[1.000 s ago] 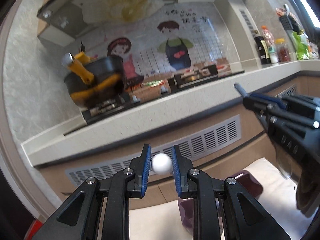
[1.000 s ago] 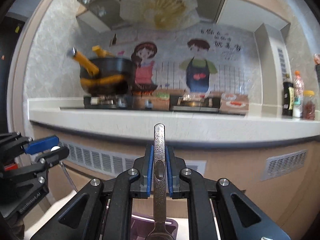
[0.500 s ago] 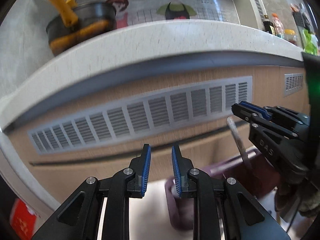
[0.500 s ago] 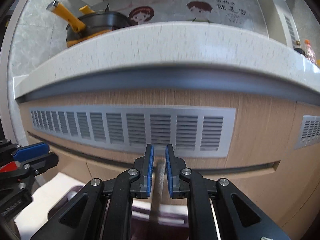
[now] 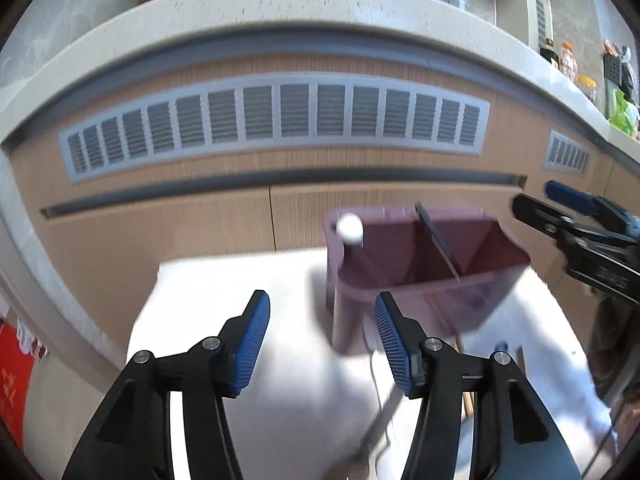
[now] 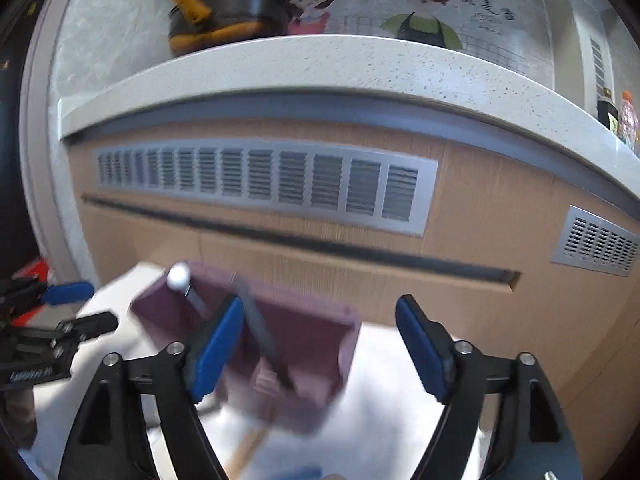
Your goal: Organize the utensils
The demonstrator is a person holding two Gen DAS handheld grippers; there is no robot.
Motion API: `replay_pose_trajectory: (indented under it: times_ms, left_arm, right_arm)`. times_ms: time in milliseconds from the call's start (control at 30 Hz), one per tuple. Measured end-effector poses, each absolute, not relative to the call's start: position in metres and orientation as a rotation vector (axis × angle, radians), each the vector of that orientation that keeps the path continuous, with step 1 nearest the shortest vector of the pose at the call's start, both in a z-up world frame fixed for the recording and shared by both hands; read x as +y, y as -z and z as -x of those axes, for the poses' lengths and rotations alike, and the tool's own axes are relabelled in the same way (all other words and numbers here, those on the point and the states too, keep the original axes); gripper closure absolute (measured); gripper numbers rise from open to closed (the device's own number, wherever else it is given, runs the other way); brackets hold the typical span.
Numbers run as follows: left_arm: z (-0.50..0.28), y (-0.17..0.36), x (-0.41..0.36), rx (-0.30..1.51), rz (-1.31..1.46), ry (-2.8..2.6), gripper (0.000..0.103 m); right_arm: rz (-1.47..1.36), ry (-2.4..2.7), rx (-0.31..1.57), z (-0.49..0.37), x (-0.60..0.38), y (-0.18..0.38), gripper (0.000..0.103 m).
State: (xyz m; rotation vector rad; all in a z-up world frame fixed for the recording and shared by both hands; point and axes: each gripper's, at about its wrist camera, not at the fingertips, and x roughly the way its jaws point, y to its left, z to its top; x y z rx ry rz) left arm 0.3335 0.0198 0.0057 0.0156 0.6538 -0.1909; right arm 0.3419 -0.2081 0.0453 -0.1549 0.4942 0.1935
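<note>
- The left gripper (image 5: 322,340) stands spread with nothing between its blue pads; a second ago it pinched the white ball end of a utensil, and its jaws have just been opening.
- That white-knobbed utensil (image 5: 349,228) now stands in the holder ahead of the left gripper, in the compartment nearest it, knob resting at the rim's far corner.
- The right gripper (image 6: 320,344) is spread wide and empty as well; its jaws have just been opening too, letting go the flat metal handle it clamped a second ago.
- That metal utensil (image 6: 260,332) leans, blurred, in the holder just beyond the right gripper's left pad.
- Both releases suggest this pair of utensils is stowed, so each gripper is free for the next piece.
- The purple utensil holder (image 5: 472,296) sits just ahead on the white surface (image 5: 240,280): a plastic box, open at the top, with a divider splitting it into two compartments.
- More utensils lie blurred on the surface below the left gripper, too smeared to name.
</note>
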Motion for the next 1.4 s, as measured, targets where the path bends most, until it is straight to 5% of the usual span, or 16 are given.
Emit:
replay_pose_trajectory:
  times_ms: [233, 733, 833, 900, 933, 1400]
  left_arm:
    - [-0.294, 0.015, 0.019, 0.760, -0.018, 0.204, 0.035]
    - [-0.231, 0.046, 0.034, 0.844, -0.064, 0.215, 0.026]
    - [-0.236, 0.052, 0.031, 0.847, -0.033, 0.288, 0.034]
    - [-0.242, 0.057, 0.027, 0.865, -0.024, 0.328, 0.056]
    - [-0.247, 0.060, 0.025, 0.872, -0.031, 0.336, 0.059]
    - [-0.277, 0.084, 0.009, 0.941, -0.119, 0.315, 0.061]
  right_arm:
    - [0.296, -0.235, 0.645, -0.295, -0.192, -0.016, 0.011]
    - [0.491, -0.391, 0.787, -0.257, -0.176, 0.044, 0.010]
    - [0.462, -0.357, 0.789, -0.253, -0.177, 0.040, 0.010]
    - [0.443, -0.337, 0.787, -0.247, -0.180, 0.037, 0.010]
    - [0.430, -0.335, 0.791, -0.244, -0.182, 0.037, 0.010]
    - [0.355, -0.352, 0.818, -0.230, -0.203, 0.047, 0.010]
